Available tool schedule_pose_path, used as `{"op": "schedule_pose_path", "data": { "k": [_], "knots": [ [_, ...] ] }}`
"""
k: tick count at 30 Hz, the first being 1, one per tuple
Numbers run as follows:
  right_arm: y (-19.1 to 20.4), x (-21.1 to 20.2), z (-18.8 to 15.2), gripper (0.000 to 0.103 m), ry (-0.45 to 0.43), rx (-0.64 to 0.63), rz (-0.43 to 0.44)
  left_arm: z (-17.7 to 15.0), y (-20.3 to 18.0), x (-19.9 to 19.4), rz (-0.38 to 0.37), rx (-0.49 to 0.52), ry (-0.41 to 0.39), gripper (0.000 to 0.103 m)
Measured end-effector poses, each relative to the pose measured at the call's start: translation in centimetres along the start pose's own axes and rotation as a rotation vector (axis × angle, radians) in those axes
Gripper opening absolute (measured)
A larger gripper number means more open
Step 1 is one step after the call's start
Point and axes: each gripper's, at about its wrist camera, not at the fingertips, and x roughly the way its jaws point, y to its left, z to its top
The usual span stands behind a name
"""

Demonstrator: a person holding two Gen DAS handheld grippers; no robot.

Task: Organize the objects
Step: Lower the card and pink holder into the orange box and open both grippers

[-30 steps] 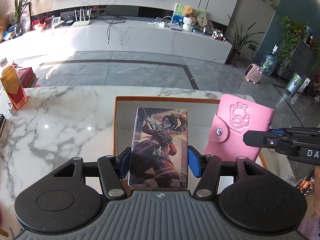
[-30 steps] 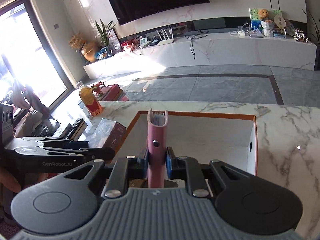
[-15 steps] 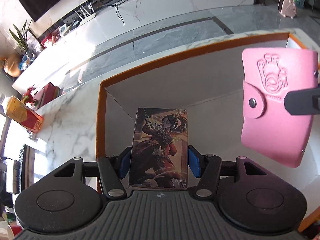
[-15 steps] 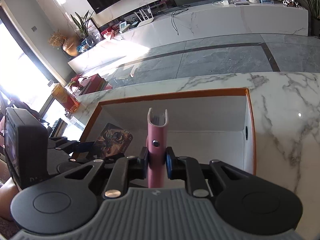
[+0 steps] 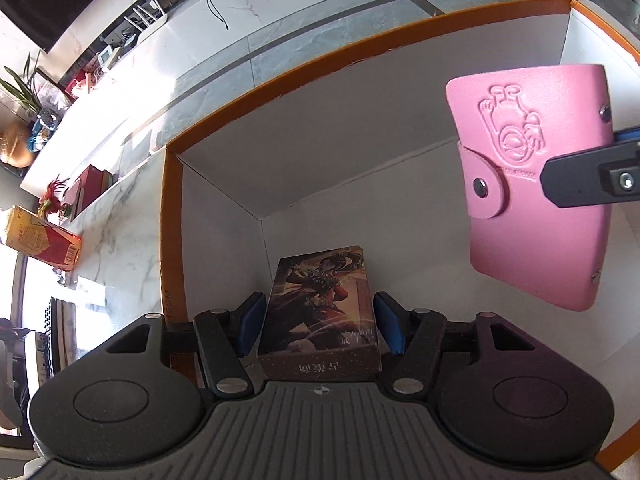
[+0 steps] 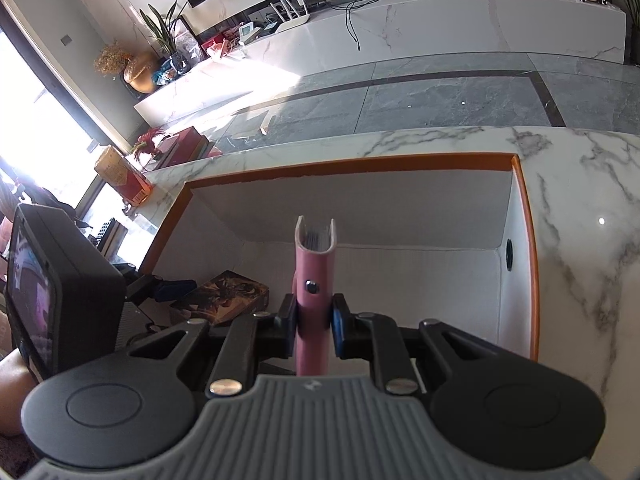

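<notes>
Left claw [image 5: 318,328] spreads open around the card box [image 5: 320,308] resting low in the orange-rimmed box [image 5: 280,76], while right claw [image 6: 314,322] pinches the pink wallet [image 6: 314,280] upright, seemingly for slotting beside it.

Harsh window glare left, fisheye-warped edges.

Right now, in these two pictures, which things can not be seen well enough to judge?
- Left wrist view: whether the card box rests on the big box floor; its underside is hidden.
- Left wrist view: the right gripper is cut off by the edge.
- Right wrist view: the cards inside the pink wallet are too small.
- Right wrist view: the left gripper is partly hidden behind a black screen.
</notes>
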Motion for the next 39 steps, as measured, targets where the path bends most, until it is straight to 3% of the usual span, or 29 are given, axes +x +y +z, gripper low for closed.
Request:
{"op": "schedule_pose_path", "data": {
  "k": [7, 14, 19, 24, 31, 35, 39],
  "knots": [
    [1.3, 0.9, 0.4, 0.019, 0.021, -0.021, -0.029, -0.6, 2.6, -1.4, -0.122, -0.047, -0.030, 0.070],
    [3.1, 2.3, 0.9, 0.019, 0.045, -0.033, -0.003, -2.0, 8.3, -4.9, -0.244, -0.188, -0.199, 0.064],
    [5.2, 3.4, 1.2, 0.019, 0.058, -0.066, -0.004, -2.7, 11.4, -5.9, -0.265, -0.277, -0.292, 0.064],
    [7.3, 5.2, 1.5, 0.019, 0.080, -0.148, -0.078, -3.5, 13.1, -5.3, -0.262, -0.329, -0.294, 0.060],
    [8.5, 6.7, 1.5, 0.019, 0.154, -0.156, -0.029, -4.8, 14.0, -3.8, -0.300, -0.334, -0.293, 0.058],
    [7.3, 7.5, 2.4, 0.019, 0.215, -0.122, -0.002, -5.2, 14.4, -3.4, -0.316, -0.353, -0.296, 0.057],
    [5.9, 8.5, 3.5, 0.022, 0.243, -0.094, -0.058, -5.6, 14.5, -3.2, -0.328, -0.359, -0.303, 0.057]
  ]
}}
